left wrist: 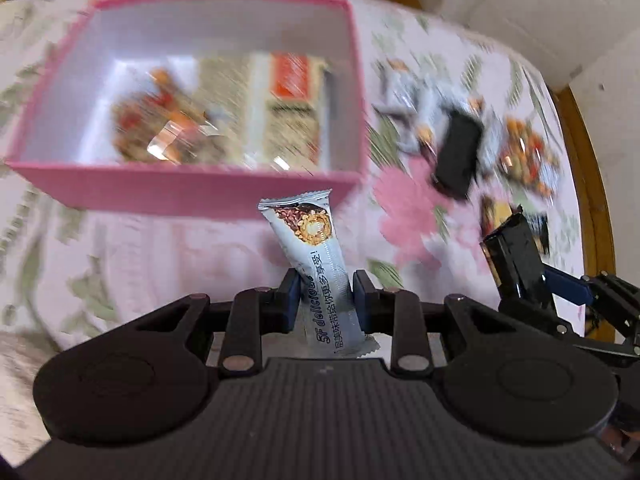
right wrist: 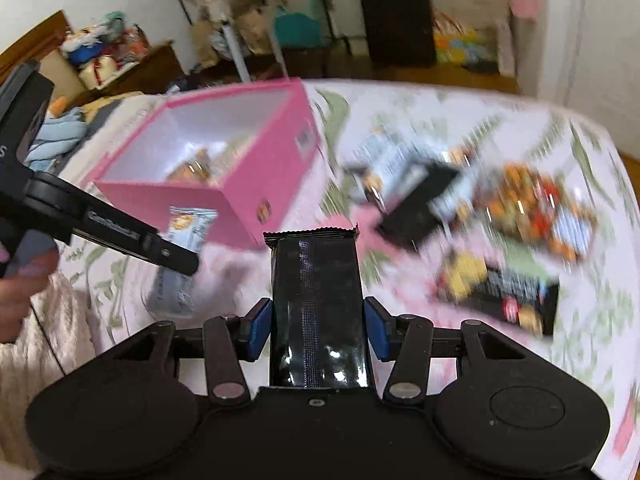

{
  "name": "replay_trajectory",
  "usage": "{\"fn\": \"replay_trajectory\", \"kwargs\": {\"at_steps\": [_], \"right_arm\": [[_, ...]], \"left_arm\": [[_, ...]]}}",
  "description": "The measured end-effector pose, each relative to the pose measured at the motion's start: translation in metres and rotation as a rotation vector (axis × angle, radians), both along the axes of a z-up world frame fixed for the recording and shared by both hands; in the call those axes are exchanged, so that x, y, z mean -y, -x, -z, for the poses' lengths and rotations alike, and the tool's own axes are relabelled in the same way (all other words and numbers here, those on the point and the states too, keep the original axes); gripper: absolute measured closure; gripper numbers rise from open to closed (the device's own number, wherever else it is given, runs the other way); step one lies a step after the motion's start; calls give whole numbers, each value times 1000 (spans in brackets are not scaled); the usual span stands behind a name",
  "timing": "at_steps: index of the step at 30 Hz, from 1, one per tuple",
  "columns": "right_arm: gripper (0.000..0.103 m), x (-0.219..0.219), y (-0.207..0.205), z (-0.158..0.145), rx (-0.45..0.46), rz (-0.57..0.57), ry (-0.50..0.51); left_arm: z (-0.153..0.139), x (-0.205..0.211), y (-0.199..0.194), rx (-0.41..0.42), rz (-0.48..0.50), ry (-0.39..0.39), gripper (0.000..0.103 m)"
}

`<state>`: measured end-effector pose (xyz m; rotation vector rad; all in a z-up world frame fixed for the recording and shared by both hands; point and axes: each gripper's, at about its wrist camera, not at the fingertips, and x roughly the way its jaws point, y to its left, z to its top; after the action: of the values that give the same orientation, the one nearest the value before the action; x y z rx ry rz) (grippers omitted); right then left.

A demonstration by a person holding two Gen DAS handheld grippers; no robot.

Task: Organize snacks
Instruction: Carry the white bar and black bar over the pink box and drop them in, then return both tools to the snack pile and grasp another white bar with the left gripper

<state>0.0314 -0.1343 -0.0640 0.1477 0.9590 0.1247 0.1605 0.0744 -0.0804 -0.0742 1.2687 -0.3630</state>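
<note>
My left gripper (left wrist: 325, 300) is shut on a silver snack bar (left wrist: 316, 256), held just in front of the pink box (left wrist: 180, 192), which has several snacks inside. My right gripper (right wrist: 318, 328) is shut on a black snack bar (right wrist: 316, 292), held above the bed right of the pink box (right wrist: 276, 168). The right gripper with its black bar shows at the right of the left wrist view (left wrist: 516, 256). The left gripper and silver bar show at the left of the right wrist view (right wrist: 176, 256).
Loose snack packets lie on the floral bedspread right of the box: a black packet (right wrist: 416, 204), a mixed-nut bag (right wrist: 536, 208) and a black and yellow bar (right wrist: 500, 292). A wooden bed edge (left wrist: 588, 184) runs on the right. Cluttered shelves and a dark suitcase (right wrist: 396, 20) stand beyond the bed.
</note>
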Motion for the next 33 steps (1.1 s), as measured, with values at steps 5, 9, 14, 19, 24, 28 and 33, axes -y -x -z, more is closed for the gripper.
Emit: {"fn": "replay_trajectory", "kwargs": {"at_steps": [5, 9, 14, 19, 24, 28, 33], "right_arm": [[48, -25, -35, -9, 69, -59, -58], [48, -54, -62, -23, 166, -98, 21], [48, -77, -99, -23, 215, -164, 43], [49, -91, -143, -5, 190, -220, 29], [48, -105, -173, 20, 165, -239, 31], [43, -112, -178, 30, 197, -187, 86], [32, -99, -162, 20, 205, -124, 74]], "left_arm": [[-35, -30, -20, 108, -56, -26, 76], [-48, -43, -40, 181, -103, -21, 76], [-42, -45, -67, 232, -135, -15, 76], [-12, -46, -96, 227, -163, 38, 76], [15, -47, -110, 166, -217, 42, 71], [14, -40, -106, 206, -205, -18, 56], [2, -39, -94, 229, -165, 12, 47]]}}
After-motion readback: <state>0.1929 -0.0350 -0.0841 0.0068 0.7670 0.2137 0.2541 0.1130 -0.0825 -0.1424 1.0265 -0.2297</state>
